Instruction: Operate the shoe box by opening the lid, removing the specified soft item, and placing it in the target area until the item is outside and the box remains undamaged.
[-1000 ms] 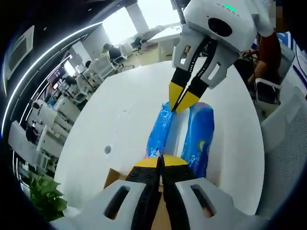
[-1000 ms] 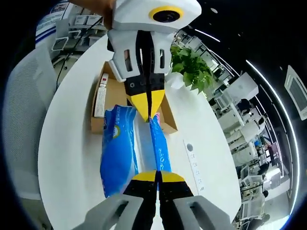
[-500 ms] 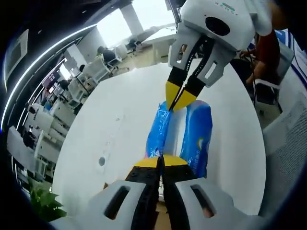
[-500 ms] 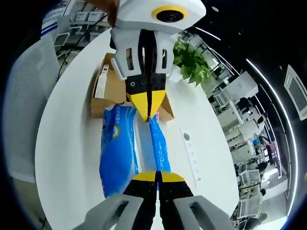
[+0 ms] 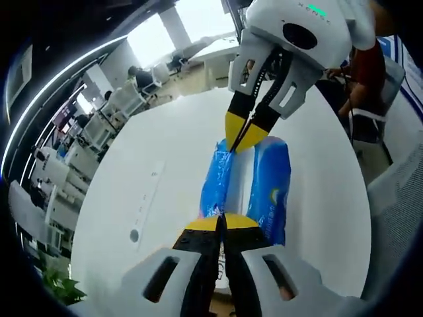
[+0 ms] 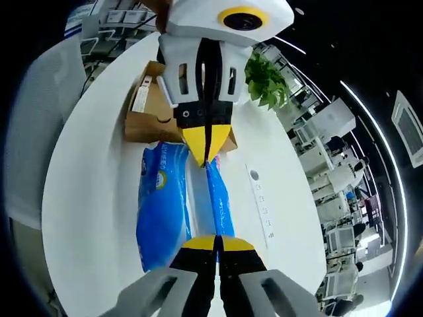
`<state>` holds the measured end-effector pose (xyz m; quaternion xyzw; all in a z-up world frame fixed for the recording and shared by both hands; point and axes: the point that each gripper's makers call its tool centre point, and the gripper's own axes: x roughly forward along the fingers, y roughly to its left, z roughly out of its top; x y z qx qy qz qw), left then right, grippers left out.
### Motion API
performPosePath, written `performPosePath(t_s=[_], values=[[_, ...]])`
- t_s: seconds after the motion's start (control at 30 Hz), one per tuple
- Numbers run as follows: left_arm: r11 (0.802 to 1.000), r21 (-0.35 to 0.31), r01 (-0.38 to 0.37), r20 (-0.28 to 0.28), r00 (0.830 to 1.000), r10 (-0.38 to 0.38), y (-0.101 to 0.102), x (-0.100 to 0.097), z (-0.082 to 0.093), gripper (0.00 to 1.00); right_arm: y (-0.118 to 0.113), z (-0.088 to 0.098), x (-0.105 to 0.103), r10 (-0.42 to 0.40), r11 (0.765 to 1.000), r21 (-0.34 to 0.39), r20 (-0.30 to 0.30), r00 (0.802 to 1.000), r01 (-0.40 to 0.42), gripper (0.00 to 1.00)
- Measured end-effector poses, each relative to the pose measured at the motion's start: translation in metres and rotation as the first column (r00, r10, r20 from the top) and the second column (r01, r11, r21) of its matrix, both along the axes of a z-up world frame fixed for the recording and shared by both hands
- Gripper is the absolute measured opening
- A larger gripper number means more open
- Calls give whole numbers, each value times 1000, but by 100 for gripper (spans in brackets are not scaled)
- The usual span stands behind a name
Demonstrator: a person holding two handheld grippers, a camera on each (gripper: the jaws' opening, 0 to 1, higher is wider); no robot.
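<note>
My left gripper (image 5: 222,221) has its yellow-tipped jaws pressed together on the near edge of the blue plastic pack (image 5: 271,188), and my right gripper (image 6: 216,241) is pinched the same way on the opposite edge of that pack (image 6: 162,205). Between the two grips the soft pack hangs stretched above the white table (image 5: 172,155), its clear middle strip running straight from one pair of jaws to the other.

In the left gripper view I see the right gripper (image 5: 239,139) coming in from above, its tips closed on the far end of the pack. In the right gripper view the left gripper (image 6: 207,150) faces me the same way, tips shut on the pack's far edge.

Beyond the pack in the right gripper view, the cardboard shoe box (image 6: 151,112) sits open on the table (image 6: 86,185), partly hidden behind the left gripper's body, with a long white box (image 6: 141,96) lying inside it. The pack is outside the box, just past its near wall. A white power strip (image 6: 260,203) lies on the table beside the pack, and a potted green plant (image 6: 268,79) stands past the box.

In the left gripper view the power strip (image 5: 147,201) lies off to the left of the pack. A person in a dark red top (image 5: 362,79) sits at the far edge of the table, next to a grey chair (image 5: 396,198).
</note>
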<state>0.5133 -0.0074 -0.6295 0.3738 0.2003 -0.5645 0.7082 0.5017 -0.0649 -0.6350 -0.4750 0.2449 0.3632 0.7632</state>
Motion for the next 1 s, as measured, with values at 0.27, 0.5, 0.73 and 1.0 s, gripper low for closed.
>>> performPosePath(t_s=[0.27,0.5,0.73,1.0], values=[[1000,-1,12,-14,1000,-13,-18,3,-10,0,-18,-10,2,-8,1000,-16,-8,1000,8,0],[999,7,38,-21,999,-38,-33,6,-23,0,-34,-23,6,-12,999,-32,-17,1000,11,0],[999,12,50,-40,998,-49,-44,9,-37,0,-43,-37,10,8,998,-57,-33,999,-10,0],[998,19,57,-64,996,-56,-54,11,-55,0,-54,-52,13,21,996,-80,-51,998,-26,0]])
